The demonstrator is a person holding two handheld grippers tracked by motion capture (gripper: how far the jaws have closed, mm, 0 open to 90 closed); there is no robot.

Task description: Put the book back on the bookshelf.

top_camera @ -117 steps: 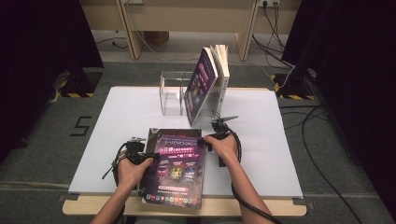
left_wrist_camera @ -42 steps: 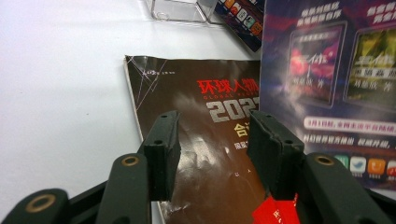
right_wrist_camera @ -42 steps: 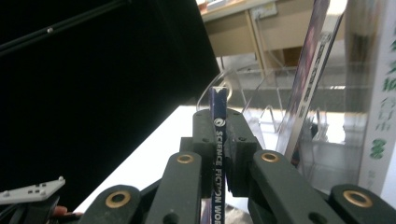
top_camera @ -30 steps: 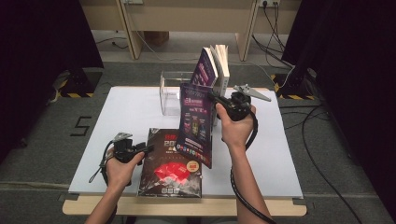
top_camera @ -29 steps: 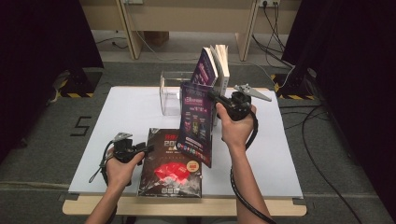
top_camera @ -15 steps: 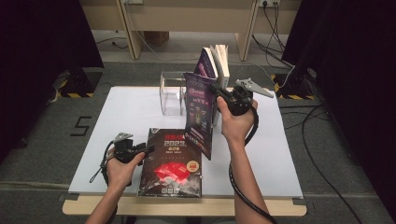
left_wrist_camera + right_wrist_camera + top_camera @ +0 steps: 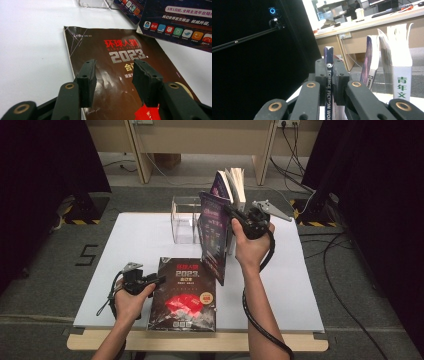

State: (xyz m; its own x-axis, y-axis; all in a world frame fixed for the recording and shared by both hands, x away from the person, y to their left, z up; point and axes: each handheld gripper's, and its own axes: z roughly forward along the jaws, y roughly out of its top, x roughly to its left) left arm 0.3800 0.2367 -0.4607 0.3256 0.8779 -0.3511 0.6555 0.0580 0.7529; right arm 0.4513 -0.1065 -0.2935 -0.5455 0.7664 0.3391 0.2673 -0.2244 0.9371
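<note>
White tabletop (image 7: 150,240) is carrying a clear acrylic book stand (image 7: 184,215) at its far middle. Your right gripper (image 7: 239,216) is clamping the purple science-fiction magazine (image 7: 214,236) by its spine, upright, just near of the standing books (image 7: 232,182). Your left gripper (image 7: 156,281) is sitting with jaws apart at the left edge of the flat dark 2023 magazine (image 7: 185,295). Shelving step likely; next, slot it beside those books.

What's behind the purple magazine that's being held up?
Behind the purple magazine held by the right hand-held gripper stand two more books beside a clear holder. The magazine hides their lower parts.
</note>
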